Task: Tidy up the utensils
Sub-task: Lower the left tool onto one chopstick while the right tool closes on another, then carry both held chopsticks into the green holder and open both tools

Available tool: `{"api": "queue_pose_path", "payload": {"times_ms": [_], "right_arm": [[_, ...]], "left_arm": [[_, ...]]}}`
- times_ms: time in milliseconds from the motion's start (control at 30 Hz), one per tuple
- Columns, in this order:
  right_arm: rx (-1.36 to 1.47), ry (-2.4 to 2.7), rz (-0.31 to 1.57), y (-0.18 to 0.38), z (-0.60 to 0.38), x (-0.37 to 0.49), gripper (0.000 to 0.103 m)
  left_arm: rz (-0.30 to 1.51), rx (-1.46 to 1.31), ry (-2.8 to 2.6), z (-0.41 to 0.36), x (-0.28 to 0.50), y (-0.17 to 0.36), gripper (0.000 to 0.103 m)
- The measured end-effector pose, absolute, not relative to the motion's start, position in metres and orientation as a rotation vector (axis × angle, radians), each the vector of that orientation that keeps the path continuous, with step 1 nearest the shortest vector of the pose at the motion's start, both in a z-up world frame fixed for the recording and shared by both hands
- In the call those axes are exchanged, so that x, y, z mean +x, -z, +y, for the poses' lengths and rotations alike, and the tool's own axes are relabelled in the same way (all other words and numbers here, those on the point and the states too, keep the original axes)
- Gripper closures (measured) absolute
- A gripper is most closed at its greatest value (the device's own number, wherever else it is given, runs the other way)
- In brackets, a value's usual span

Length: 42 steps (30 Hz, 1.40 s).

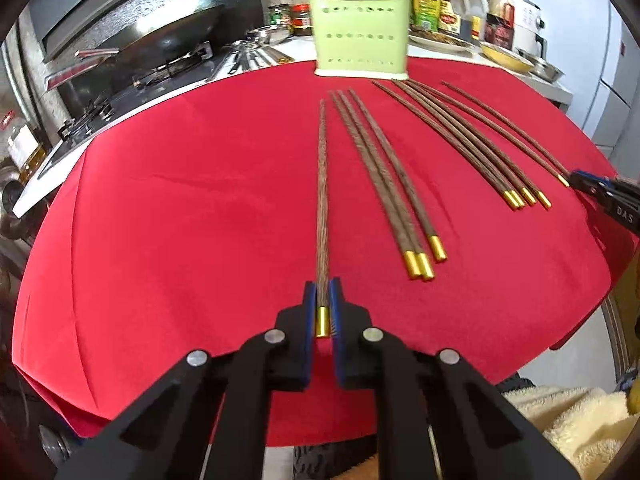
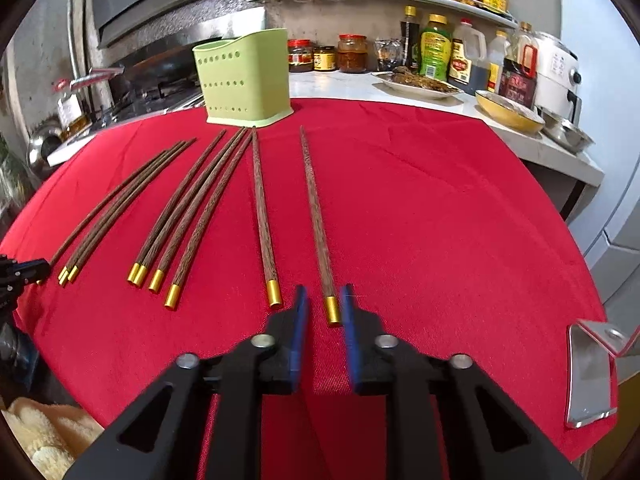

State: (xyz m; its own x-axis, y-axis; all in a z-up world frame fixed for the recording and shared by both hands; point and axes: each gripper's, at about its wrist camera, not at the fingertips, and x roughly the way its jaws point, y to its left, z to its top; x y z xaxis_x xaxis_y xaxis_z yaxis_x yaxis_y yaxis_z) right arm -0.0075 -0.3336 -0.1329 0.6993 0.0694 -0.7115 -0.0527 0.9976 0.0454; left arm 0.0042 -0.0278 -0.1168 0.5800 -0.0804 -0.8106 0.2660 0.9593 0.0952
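Left gripper [image 1: 322, 300] clamps grained wooden, gold-capped chopstick [image 1: 321, 200].

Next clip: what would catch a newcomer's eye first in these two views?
A bright red tablecloth fills both views, with brown wooden chopsticks with gold caps fanned across it. A pale green perforated plastic utensil holder stands at its far edge. The left hand-held gripper is shut on one chopstick's gold end; another chopstick lies between the right hand-held gripper fingers.
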Motion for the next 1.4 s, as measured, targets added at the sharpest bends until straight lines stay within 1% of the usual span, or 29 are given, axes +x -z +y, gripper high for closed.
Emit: {"api": "queue_pose_path", "payload": {"times_ms": [67,167,433,633,833,933,1100,1167,1267,1400], "right_arm": [[0.025,-0.055,0.776,0.129,-0.334,-0.011,0.096],[0.045,-0.044,0.726,0.115,-0.335,-0.017,0.096],[0.053,-0.085,0.575,0.047,-0.320,-0.020,0.096],[0.052,-0.098,0.503,-0.004,-0.316,-0.010,0.096],[0.048,-0.095,0.441,-0.051,-0.317,-0.001,0.096],[0.037,-0.089,0.429,-0.064,-0.318,0.009,0.096],[0.023,-0.083,0.422,-0.067,-0.315,0.027,0.096],[0.015,-0.079,0.427,-0.065,-0.312,0.032,0.095],[-0.002,-0.083,0.479,-0.047,-0.306,0.045,0.096],[-0.043,-0.065,0.455,-0.039,-0.296,0.041,0.096]], "left_arm": [[0.920,0.170,0.211,-0.018,0.006,0.113,0.096],[0.853,0.111,0.216,-0.005,0.006,0.095,0.096],[0.622,0.038,0.273,0.012,0.003,0.027,0.096],[0.469,0.042,0.265,0.016,0.008,-0.023,0.096],[0.386,0.038,0.264,0.021,0.022,-0.062,0.096],[0.384,0.036,0.280,0.020,0.033,-0.067,0.096],[0.371,0.039,0.277,0.017,0.045,-0.063,0.096],[0.426,0.038,0.281,0.016,0.053,-0.057,0.096],[0.516,0.052,0.273,0.013,0.068,-0.033,0.096],[0.525,0.055,0.279,0.013,0.068,-0.023,0.097]]}}
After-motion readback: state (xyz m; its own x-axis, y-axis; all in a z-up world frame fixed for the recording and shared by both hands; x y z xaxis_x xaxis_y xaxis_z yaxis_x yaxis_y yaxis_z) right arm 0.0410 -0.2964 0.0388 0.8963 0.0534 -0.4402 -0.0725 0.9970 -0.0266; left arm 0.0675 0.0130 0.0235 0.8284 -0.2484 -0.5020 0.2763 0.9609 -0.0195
